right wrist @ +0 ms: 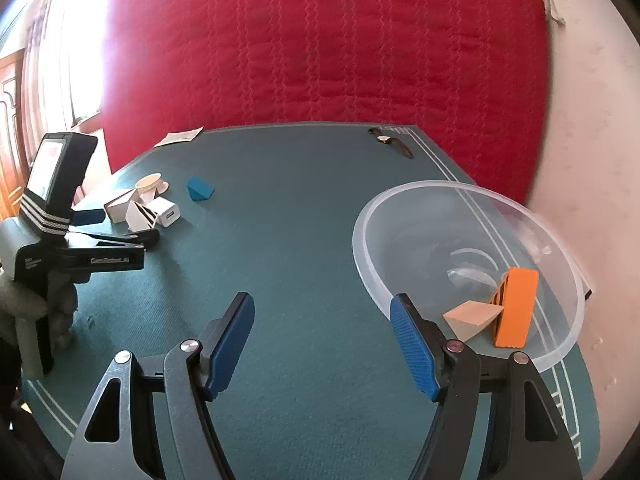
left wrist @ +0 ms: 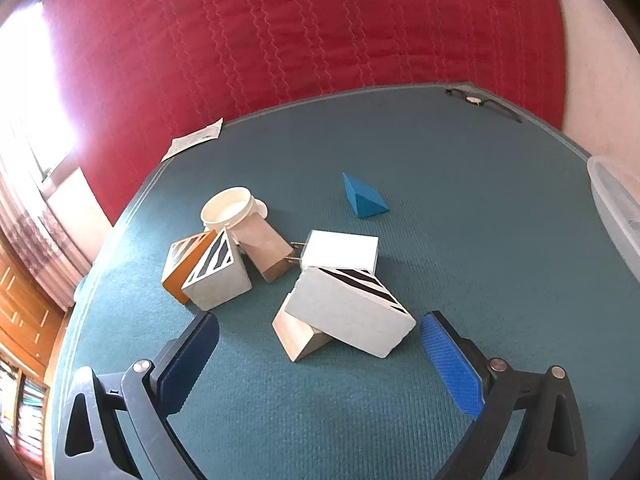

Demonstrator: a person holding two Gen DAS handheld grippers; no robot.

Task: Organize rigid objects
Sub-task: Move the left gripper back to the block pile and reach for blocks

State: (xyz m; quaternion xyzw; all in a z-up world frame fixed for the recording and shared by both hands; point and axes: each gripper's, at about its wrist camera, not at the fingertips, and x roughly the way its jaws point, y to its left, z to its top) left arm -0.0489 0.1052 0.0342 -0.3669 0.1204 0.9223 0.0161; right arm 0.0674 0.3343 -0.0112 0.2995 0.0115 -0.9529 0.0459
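Blue-padded left tongs (left wrist: 318, 330) gape wide and empty, low over the tabletop (left wrist: 460, 200), straddling a striped white block (left wrist: 348, 312) propped on a beige wedge (left wrist: 298, 338), probably the next pick. Right tongs (right wrist: 322, 314), likewise spread and empty, hover beside the clear bowl (right wrist: 400, 208), where sorted pieces collect.

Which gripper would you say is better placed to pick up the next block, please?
Left, probably: the left gripper is open right at the white striped block, while the right gripper hovers over bare mat beside the bowl.
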